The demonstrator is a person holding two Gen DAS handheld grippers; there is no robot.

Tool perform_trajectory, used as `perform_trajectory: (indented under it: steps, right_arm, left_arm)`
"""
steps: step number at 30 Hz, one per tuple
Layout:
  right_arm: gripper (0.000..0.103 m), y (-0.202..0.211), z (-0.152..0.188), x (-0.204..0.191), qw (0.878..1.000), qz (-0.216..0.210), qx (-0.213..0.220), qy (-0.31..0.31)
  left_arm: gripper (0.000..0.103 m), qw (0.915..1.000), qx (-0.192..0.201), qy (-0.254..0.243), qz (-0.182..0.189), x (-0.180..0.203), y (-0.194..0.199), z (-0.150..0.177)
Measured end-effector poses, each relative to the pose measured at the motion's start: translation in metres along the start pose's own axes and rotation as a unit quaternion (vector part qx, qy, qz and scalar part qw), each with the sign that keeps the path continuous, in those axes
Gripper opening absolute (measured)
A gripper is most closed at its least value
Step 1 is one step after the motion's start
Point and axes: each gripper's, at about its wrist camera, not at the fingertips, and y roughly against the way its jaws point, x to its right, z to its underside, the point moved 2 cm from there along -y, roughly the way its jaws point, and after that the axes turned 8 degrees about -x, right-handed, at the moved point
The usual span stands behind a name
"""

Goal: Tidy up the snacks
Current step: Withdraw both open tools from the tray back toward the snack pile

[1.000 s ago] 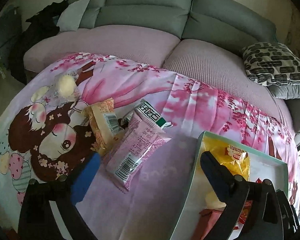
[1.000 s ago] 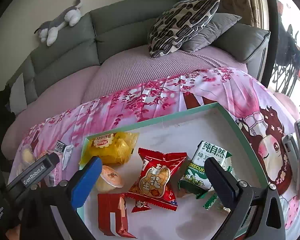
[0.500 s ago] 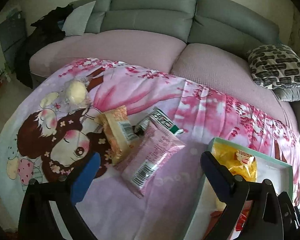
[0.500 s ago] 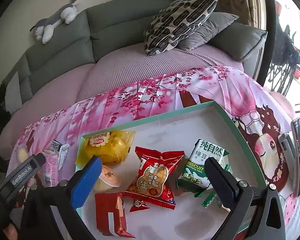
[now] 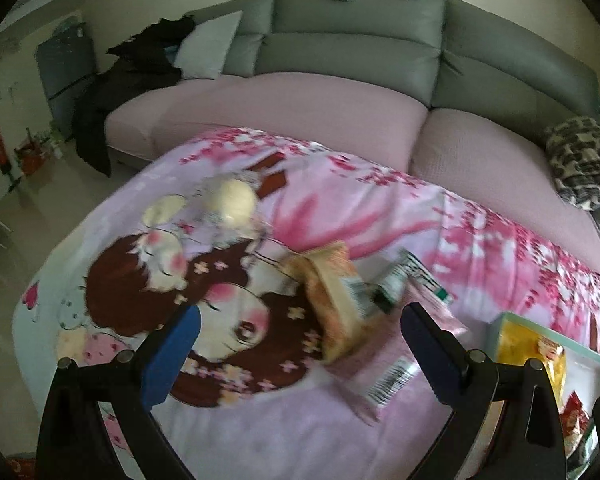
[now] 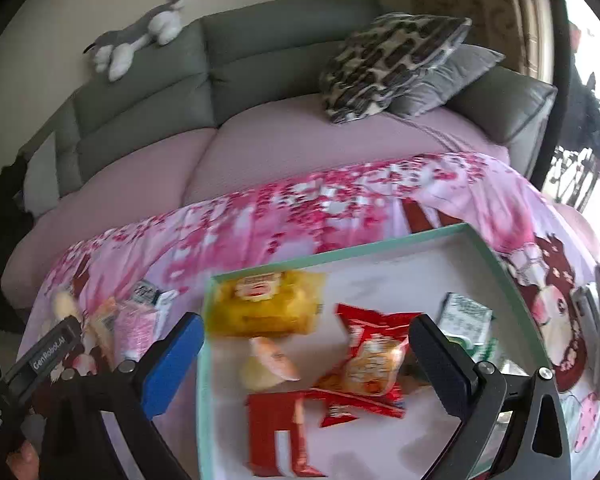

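My left gripper point(image 5: 296, 336) is open and empty, above the pink printed cloth. Ahead of it lie an orange snack packet point(image 5: 332, 300), a pink packet point(image 5: 396, 364), a green-and-white packet point(image 5: 416, 276) and a clear bag with a pale bun point(image 5: 230, 204). My right gripper point(image 6: 308, 352) is open and empty over a white tray with a teal rim point(image 6: 340, 256). The tray holds a yellow packet point(image 6: 264, 304), a jelly cup point(image 6: 268, 364), red packets point(image 6: 368, 360) point(image 6: 276, 432) and a green biscuit packet point(image 6: 464, 320).
A grey sofa with pink seat covers point(image 5: 300, 104) runs behind the table. A patterned cushion point(image 6: 388, 60) and a plush toy point(image 6: 140, 36) sit on it. The tray's corner shows in the left wrist view point(image 5: 540, 344). The left gripper's body point(image 6: 36, 360) shows at lower left.
My left gripper has swung left, away from the tray and over the loose snacks. My right gripper has shifted slightly left over the tray. Both stayed open.
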Motion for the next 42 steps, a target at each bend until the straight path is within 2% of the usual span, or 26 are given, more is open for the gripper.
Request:
perform_trajectory:
  steps: [4, 10, 26, 35, 42]
  right_arm:
    - [0.103, -0.002, 0.001, -0.020, 1.000, 0.001, 0.000, 0.014]
    - [0.103, -0.005, 0.003, -0.054, 0.999, -0.020, 0.001, 0.036]
    - [0.103, -0.029, 0.020, -0.132, 0.994, -0.072, -0.024, 0.077]
    - [0.103, -0.051, 0.033, -0.167, 0.988, -0.108, -0.037, 0.101]
    - [0.103, -0.067, 0.035, -0.164, 0.990, -0.104, -0.044, 0.085]
  left_arm:
    - [0.100, 0.9998, 0.007, 0.012, -0.016, -0.018, -0.001, -0.007]
    - [0.100, 0.9992, 0.011, 0.022, -0.032, -0.043, -0.005, -0.016]
    - [0.100, 0.9961, -0.001, 0.069, -0.054, -0.124, -0.025, -0.036]
    - [0.100, 0.9963, -0.011, 0.077, -0.037, -0.152, -0.038, -0.043]
    - [0.100, 0.9953, -0.049, 0.082, 0.018, -0.148, -0.059, -0.041]
